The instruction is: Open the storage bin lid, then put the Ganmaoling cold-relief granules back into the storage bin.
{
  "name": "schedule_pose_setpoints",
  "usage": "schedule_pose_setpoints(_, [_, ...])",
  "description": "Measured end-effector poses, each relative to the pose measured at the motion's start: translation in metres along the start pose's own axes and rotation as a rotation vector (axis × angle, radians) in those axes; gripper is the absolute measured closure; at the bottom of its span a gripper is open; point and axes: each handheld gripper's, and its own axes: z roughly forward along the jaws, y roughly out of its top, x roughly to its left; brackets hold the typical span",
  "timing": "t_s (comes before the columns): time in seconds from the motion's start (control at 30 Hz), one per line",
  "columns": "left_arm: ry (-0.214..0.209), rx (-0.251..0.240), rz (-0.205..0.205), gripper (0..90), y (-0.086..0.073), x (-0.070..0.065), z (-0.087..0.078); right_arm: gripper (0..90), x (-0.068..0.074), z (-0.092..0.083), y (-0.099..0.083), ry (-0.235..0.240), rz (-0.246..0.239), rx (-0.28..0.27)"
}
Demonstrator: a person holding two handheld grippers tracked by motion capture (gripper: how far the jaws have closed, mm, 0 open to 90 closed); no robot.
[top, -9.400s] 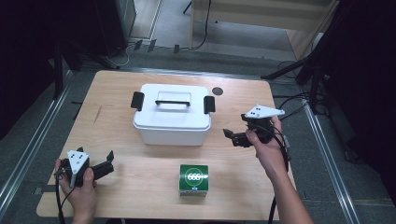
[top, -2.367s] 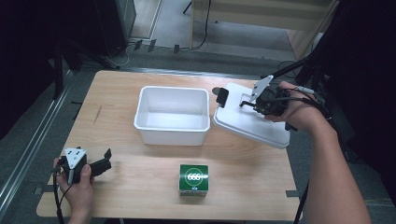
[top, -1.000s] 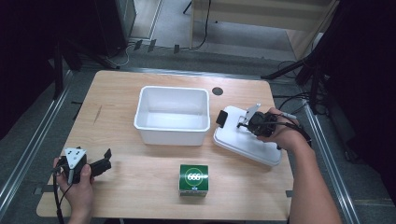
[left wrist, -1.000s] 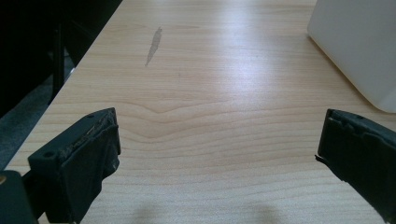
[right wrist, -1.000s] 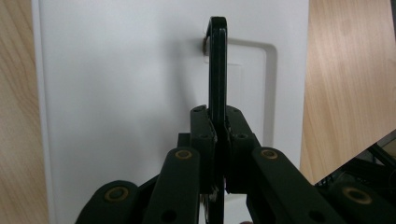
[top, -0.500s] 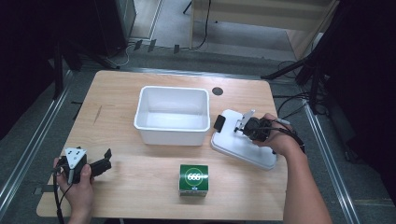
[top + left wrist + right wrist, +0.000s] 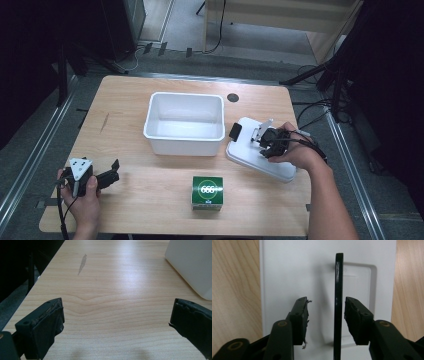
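Note:
An open white bin (image 7: 182, 122) stands mid-table with nothing inside. Its white lid (image 7: 245, 150) lies flat on the table to the right of it, a black clip (image 7: 235, 131) on its near-left end. My right gripper (image 7: 270, 141) hovers over the lid. In the right gripper view the gripper (image 7: 325, 305) is open, and the lid's thin black handle (image 7: 339, 277) stands upright between the jaws, nearer the right one, with gaps on both sides. My left gripper (image 7: 114, 171) rests at the table's front left, open wide over bare wood (image 7: 116, 315). A green box (image 7: 207, 192) sits near the front edge.
The wooden table (image 7: 150, 200) has a dark round grommet (image 7: 232, 97) behind the bin. The bin's corner (image 7: 192, 262) shows at upper right in the left gripper view. Metal rails and cables run on the floor on both sides.
The right hand carried the lid off the bin, brought it down and toward the front right, and it now lies on the table. The left hand stayed still.

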Motion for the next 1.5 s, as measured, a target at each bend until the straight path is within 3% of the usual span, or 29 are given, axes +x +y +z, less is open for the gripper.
schedule_pose_setpoints(0.13, [-0.001,0.000,0.000,0.0,0.000,0.000,0.000,32.7,0.004,-0.009,0.002,-0.028,0.029,-0.002])
schedule_pose_setpoints(0.23, [-0.002,0.003,-0.002,0.0,0.000,0.000,0.000,14.5,0.010,-0.015,0.004,0.001,0.041,-0.001])
schedule_pose_setpoints(0.37, [-0.003,0.004,-0.001,0.0,0.000,0.000,0.000,0.6,0.020,-0.023,0.010,0.026,0.047,0.002])
schedule_pose_setpoints(0.8, [-0.004,0.000,-0.005,0.0,0.000,0.000,0.000,0.0,0.070,-0.054,0.041,0.047,-0.082,-0.072])
schedule_pose_setpoints(1.2, [-0.003,0.001,0.000,0.0,0.000,0.000,0.000,0.0,0.106,-0.052,0.061,0.112,-0.126,-0.115])
schedule_pose_setpoints(1.5, [-0.007,0.002,-0.006,0.0,0.000,0.001,0.000,0.0,0.127,-0.053,0.083,0.132,-0.185,-0.135])
